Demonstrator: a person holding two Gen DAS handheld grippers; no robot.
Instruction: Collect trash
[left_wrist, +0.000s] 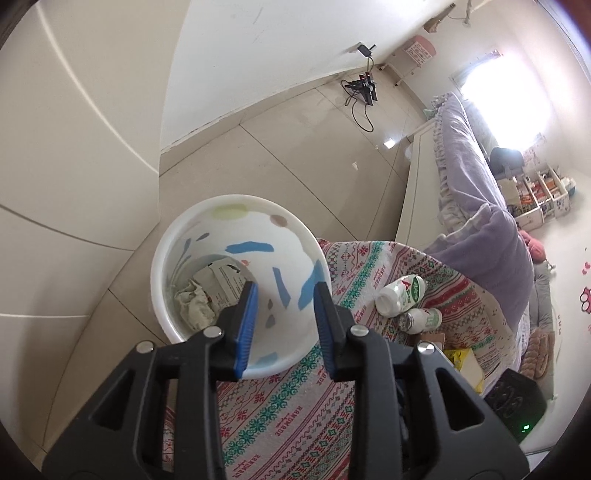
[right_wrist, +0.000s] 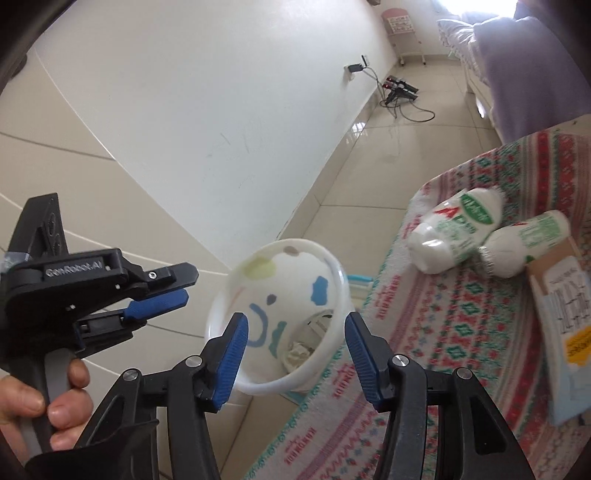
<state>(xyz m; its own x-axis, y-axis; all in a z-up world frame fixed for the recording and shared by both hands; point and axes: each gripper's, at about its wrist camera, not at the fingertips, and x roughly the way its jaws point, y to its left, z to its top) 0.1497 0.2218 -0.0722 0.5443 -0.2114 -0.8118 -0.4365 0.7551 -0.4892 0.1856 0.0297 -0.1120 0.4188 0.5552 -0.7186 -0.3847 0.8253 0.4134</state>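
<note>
A white trash bin (left_wrist: 207, 236) with coloured blotches stands on the floor beside the patterned tablecloth (left_wrist: 295, 413). Crumpled paper (left_wrist: 197, 302) and a printed sheet lie inside it. My left gripper (left_wrist: 284, 291) hovers open and empty over the bin's mouth. My right gripper (right_wrist: 295, 325) is open and empty above the bin (right_wrist: 332, 266); the left gripper (right_wrist: 162, 291) shows at its left. Two white bottles with green labels (left_wrist: 400, 295) (right_wrist: 458, 232) lie on the cloth. A printed box (right_wrist: 569, 332) lies to their right.
Beige tiled floor (left_wrist: 295, 158) and a white wall surround the bin. A power strip with cables (left_wrist: 364, 86) lies by the wall. A bed with purple covers (left_wrist: 476, 192) stands to the right. A black speaker (left_wrist: 517, 406) sits near the table.
</note>
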